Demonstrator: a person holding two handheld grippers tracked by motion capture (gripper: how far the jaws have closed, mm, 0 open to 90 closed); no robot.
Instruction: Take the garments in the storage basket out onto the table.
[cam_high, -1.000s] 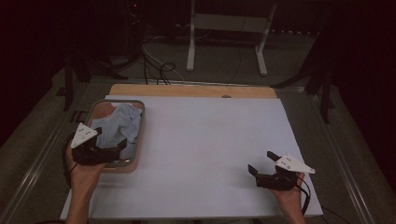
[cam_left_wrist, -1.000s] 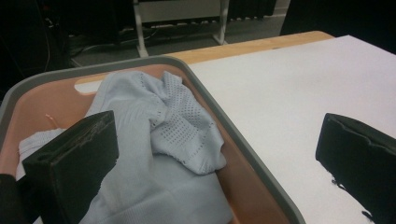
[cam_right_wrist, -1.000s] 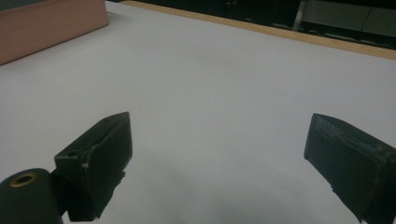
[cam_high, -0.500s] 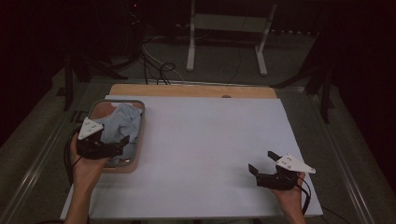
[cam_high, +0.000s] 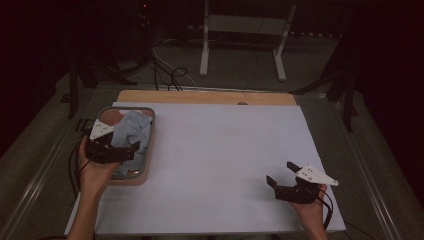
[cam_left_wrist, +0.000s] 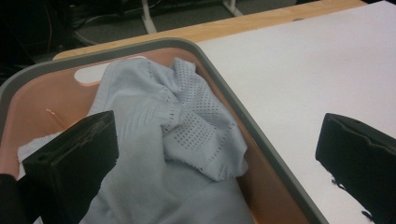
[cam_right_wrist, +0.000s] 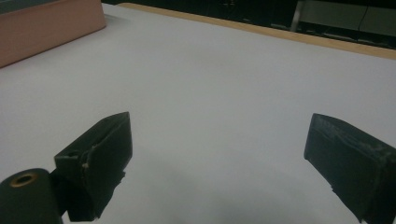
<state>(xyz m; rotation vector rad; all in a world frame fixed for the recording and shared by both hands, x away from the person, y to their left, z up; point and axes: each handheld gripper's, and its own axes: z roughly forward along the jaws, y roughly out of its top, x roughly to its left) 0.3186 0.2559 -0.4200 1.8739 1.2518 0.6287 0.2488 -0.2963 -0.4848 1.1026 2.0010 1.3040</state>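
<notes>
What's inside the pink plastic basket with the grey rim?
A crumpled pale blue perforated cloth fills most of the pink plastic basket. The cloth covers the basket's floor, so anything beneath it cannot be seen.

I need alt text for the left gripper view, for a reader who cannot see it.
A crumpled pale blue cloth lies in a pink basket with a grey rim. The open left gripper hovers above it, beside the white table surface.

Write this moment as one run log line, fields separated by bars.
left gripper: open, over cloth in basket | right gripper: open, over white table
</notes>
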